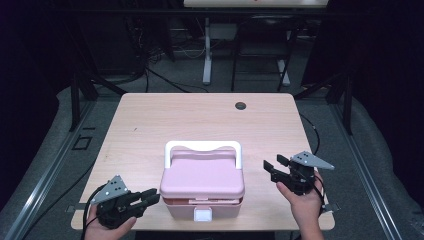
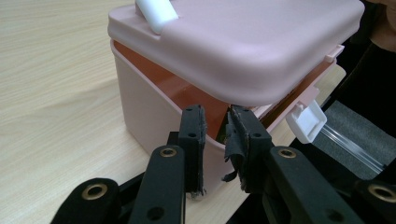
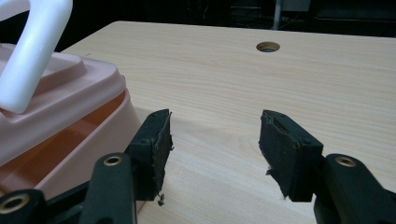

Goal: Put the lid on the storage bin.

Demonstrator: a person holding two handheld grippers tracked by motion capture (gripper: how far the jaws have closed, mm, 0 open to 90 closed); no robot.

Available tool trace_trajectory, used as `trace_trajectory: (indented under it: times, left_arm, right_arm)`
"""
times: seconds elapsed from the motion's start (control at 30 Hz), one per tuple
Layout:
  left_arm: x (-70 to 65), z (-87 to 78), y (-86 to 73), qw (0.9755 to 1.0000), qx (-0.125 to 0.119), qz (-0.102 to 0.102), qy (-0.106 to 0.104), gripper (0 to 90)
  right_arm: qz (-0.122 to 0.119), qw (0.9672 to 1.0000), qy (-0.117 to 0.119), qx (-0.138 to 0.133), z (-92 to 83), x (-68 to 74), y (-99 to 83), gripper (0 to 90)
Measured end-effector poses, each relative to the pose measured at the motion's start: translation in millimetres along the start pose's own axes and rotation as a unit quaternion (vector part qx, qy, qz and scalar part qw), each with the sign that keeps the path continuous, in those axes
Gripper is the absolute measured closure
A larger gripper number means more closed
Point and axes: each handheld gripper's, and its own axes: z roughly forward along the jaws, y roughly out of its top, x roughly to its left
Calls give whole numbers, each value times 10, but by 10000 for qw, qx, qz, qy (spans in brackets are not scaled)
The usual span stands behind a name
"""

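Note:
A pink lidded box (image 1: 202, 180) with a white carry handle (image 1: 202, 146) stands near the table's front edge. Its lid (image 2: 243, 42) sits slightly lifted and crooked, so a gap shows the orange inside. The white front latch (image 1: 203, 215) hangs unfastened. My left gripper (image 1: 154, 196) lies at the box's lower left corner, pointing at it. In the left gripper view its jaws (image 2: 215, 114) stand a narrow gap apart just below the lid's edge, with nothing visibly pinched. My right gripper (image 1: 272, 161) hovers to the right of the box, open and empty (image 3: 215, 119), with the box's side (image 3: 70, 107) beside it.
The pale wooden table (image 1: 200, 120) has a round cable hole (image 1: 241, 105) near its far edge. Bare tabletop lies behind the box and on both sides. Table legs and cables stand on the dark floor beyond.

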Motion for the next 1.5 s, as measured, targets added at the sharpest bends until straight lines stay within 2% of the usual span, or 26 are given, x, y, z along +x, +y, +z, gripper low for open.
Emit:
trace_trajectory:
  times: [0.13,0.2,0.4,0.77,0.9,1.13,1.5]
  left_arm:
    - [9,0,-21,10000,61,7,55,751]
    - [18,-10,-25,10000,-23,-40,7,753]
    - [50,-45,5,9999,-36,-4,100,753]
    - [116,-46,22,9999,-43,-103,129,725]
    - [168,-50,48,9998,-29,-111,184,709]
    - [292,-15,118,9993,-150,-189,275,683]
    - [508,35,219,9977,-269,-336,520,637]
  right_arm:
    - [6,10000,4,-5,0,1,-1,429]
    - [5,10000,3,-8,-1,4,-2,430]
    - [-2,10000,5,3,0,9,-1,430]
    - [21,10000,26,7,-1,5,-10,430]
    - [13,10000,28,5,3,7,-16,430]
    - [14,10000,27,8,5,5,-18,430]
    - [2,10000,40,28,12,9,-32,430]
